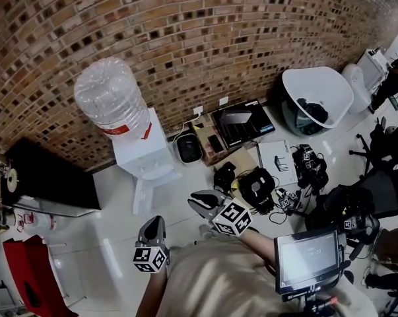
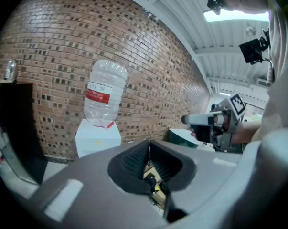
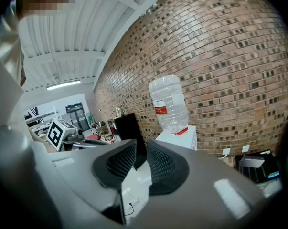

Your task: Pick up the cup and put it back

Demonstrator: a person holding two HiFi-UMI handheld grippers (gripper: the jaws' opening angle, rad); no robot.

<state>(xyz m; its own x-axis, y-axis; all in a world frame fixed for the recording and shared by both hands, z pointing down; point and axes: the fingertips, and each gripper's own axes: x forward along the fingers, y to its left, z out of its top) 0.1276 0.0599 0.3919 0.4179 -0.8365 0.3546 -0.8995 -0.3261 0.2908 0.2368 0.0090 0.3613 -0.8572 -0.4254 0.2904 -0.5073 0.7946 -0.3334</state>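
Beige shirt (image 1: pixel 215 279), grey left hand-held gripper (image 1: pixel 157 219), right hand-held gripper (image 1: pixel 194 199), marker cubes (image 1: pixel 232 218)

Lab: brick wall (image 1: pixel 205 38), water dispenser (image 1: pixel 144 156), scattered gear (image 1: pixel 258 189).

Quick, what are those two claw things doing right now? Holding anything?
Left gripper: closed, holding nothing.
Right gripper: closed, holding nothing.
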